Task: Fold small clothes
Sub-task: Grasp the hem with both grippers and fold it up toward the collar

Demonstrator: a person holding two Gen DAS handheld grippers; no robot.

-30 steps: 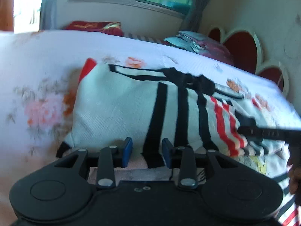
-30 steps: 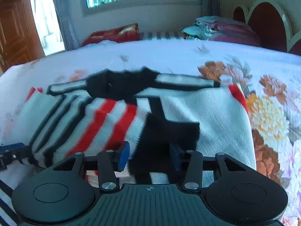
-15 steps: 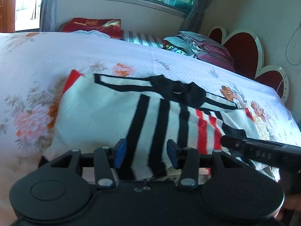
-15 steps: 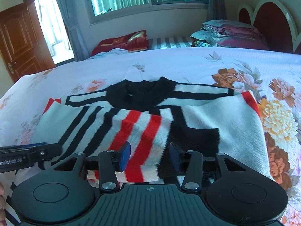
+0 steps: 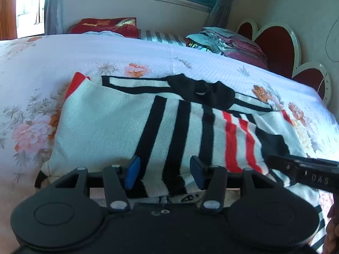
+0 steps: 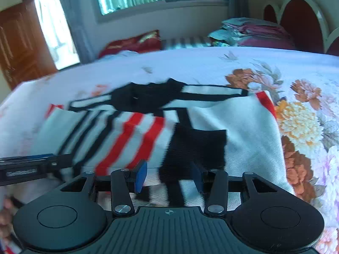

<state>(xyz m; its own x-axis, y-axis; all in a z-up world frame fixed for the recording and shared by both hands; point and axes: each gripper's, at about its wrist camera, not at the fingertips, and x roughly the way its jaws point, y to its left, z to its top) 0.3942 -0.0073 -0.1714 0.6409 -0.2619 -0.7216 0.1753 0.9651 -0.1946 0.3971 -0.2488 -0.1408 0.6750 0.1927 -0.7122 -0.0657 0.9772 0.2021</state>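
A small white knit sweater (image 5: 118, 122) with black and red stripes and a black collar lies partly folded on the floral bedspread (image 5: 106, 55); it also shows in the right wrist view (image 6: 243, 131). My left gripper (image 5: 164, 173) is open, its blue pads straddling the sweater's near hem without closing on it. My right gripper (image 6: 169, 175) is open too, just above the near hem by the black patch. Each gripper's tip shows at the edge of the other's view.
Folded clothes (image 5: 228, 42) and a red cushion (image 5: 106, 24) lie at the far side of the bed. A red and white headboard (image 5: 281, 42) stands on the right. A wooden door (image 6: 19, 42) is at the left.
Both grippers have opened wider and pulled back and up a little from the sweater's near hem. The folded sweater has settled flat on the bed.
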